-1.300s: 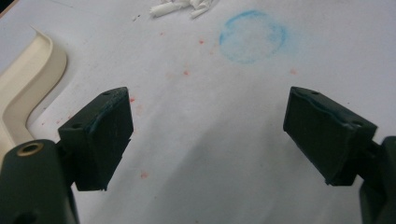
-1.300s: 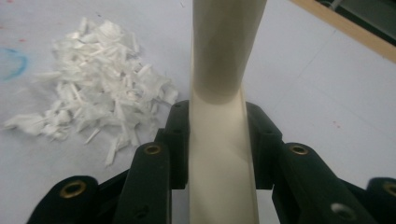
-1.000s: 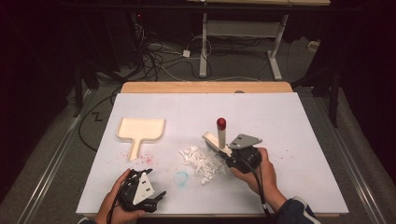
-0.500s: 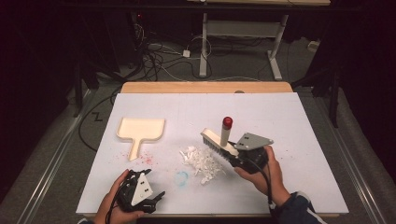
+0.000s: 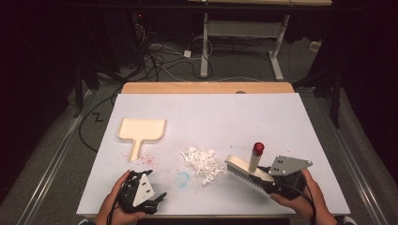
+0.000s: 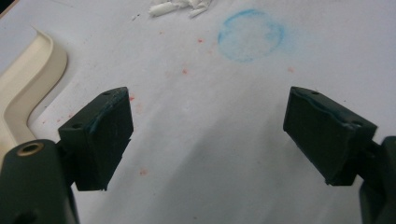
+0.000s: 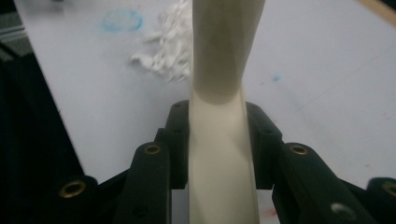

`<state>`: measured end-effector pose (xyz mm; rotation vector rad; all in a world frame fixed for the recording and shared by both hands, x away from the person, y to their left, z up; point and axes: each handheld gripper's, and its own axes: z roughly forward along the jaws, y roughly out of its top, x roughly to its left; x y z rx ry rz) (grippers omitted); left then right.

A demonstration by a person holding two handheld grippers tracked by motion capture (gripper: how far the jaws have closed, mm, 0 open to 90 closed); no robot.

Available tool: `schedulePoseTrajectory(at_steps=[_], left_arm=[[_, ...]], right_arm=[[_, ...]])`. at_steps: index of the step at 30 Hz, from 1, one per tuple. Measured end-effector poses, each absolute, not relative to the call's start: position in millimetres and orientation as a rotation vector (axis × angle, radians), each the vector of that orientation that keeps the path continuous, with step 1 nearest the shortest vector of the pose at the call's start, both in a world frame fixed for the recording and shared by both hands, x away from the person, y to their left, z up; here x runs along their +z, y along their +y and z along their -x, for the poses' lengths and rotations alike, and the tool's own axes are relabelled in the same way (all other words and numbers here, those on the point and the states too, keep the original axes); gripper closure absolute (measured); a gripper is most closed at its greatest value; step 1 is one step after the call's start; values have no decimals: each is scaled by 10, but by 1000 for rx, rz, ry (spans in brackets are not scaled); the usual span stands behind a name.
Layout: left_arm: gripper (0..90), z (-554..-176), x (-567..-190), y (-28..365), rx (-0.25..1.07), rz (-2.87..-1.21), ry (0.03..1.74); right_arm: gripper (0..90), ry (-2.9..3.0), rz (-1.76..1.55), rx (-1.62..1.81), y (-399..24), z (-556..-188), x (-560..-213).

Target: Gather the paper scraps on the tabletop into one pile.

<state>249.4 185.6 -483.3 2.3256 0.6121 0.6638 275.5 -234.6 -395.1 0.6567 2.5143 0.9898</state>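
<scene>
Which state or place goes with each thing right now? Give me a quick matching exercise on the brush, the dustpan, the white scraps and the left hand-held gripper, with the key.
Things:
1. brush
2. dustpan
3. white scraps
4. left hand-held gripper

States or places:
A. lies free on the table's left part, handle toward the person
B. heaped at mid-table, just left of the bristles
C. jaws open, nothing between them
D. clamped by its handle in the right hand-held gripper

Pairs: 1-D, 2-A, 3-B, 4-C
</scene>
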Motion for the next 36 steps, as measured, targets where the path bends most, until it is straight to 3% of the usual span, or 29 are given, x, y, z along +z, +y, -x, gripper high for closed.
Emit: schedulePoseTrajectory(at_steps=[20, 36], left_arm=[[150, -2520, -4851, 1846, 652, -2333, 606], [152, -2485, -4805, 1945, 682, -2281, 651]], right_arm=[[680, 2543, -533, 1020, -1598, -2905, -4115], [679, 2533, -406, 1210, -1697, -2707, -3877]])
